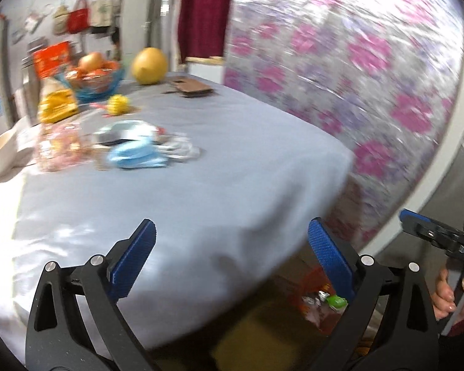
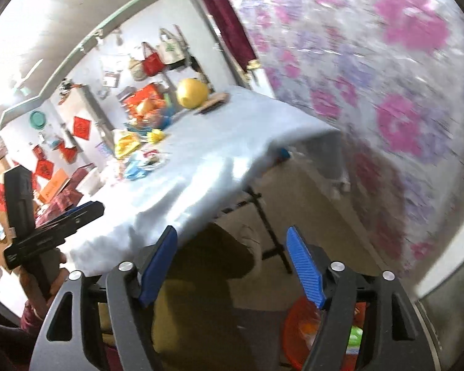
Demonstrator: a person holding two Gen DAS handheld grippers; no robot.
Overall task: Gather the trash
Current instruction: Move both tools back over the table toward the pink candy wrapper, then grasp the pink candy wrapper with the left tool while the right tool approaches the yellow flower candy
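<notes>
Trash lies on the grey-clothed table [image 1: 201, 185]: a crumpled blue face mask [image 1: 136, 156], silvery wrappers [image 1: 182, 148], a clear pinkish packet [image 1: 58, 148] and a yellow bag [image 1: 57, 105]. My left gripper [image 1: 232, 256] is open and empty above the table's near edge. An orange trash bin [image 1: 321, 303] holding wrappers stands on the floor below the table corner; it also shows in the right wrist view [image 2: 300, 330]. My right gripper [image 2: 232, 275] is open and empty, hovering off the table above the floor beside the bin. The same trash pile [image 2: 142, 162] shows far off.
A blue fruit bowl [image 1: 96, 80], a yellow pomelo [image 1: 149, 65], a small yellow ball [image 1: 118, 105] and brown cardboard [image 1: 191, 88] sit at the table's far end. A floral curtain [image 1: 340, 61] hangs to the right. Folding table legs [image 2: 269, 225] show under the cloth.
</notes>
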